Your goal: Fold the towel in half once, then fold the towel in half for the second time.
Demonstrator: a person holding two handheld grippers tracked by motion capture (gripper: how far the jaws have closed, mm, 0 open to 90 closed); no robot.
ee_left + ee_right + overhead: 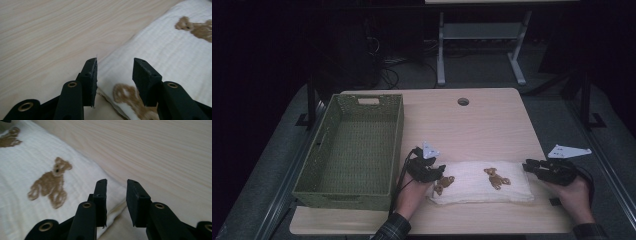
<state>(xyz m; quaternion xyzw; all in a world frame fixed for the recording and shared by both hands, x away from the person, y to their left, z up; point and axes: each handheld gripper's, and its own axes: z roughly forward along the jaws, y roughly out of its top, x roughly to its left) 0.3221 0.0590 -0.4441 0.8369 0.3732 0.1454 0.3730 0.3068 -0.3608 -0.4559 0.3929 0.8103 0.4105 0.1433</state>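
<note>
Folding in hand, by the look of it, or the moment between a fold and a lift; cloth (482, 182) already doubled into a long pad, lying flat on the worktop (472, 120) at about 6 o'clock, lengthwise from 9 to 3. Left tool (443, 169) over the pad's 9 o'clock end, right tool (525, 165) just off the 3 o'clock end; one at each short edge.

Left tool, seen in its own view (115, 72): jaws apart, pads clear of the fabric, the cloth's edge and a brown bear print (127, 96) lying under the gap; nothing clamped. Right tool in its own view (116, 195): jaws apart too, though narrower, poised above the pad's corner where cloth meets bare wood; no grip there either (another bear (51, 182) off toward 10 o'clock).

Likely next: lower each tool onto its end, slip one pad under the edge, close on all layers at once; then either another fold, end to end, or a level carry to the basket (324, 150), which stands at 9 o'clock of the cloth, well apart. Care needed to catch every layer; otherwise the pad may fall open on lifting.
</note>
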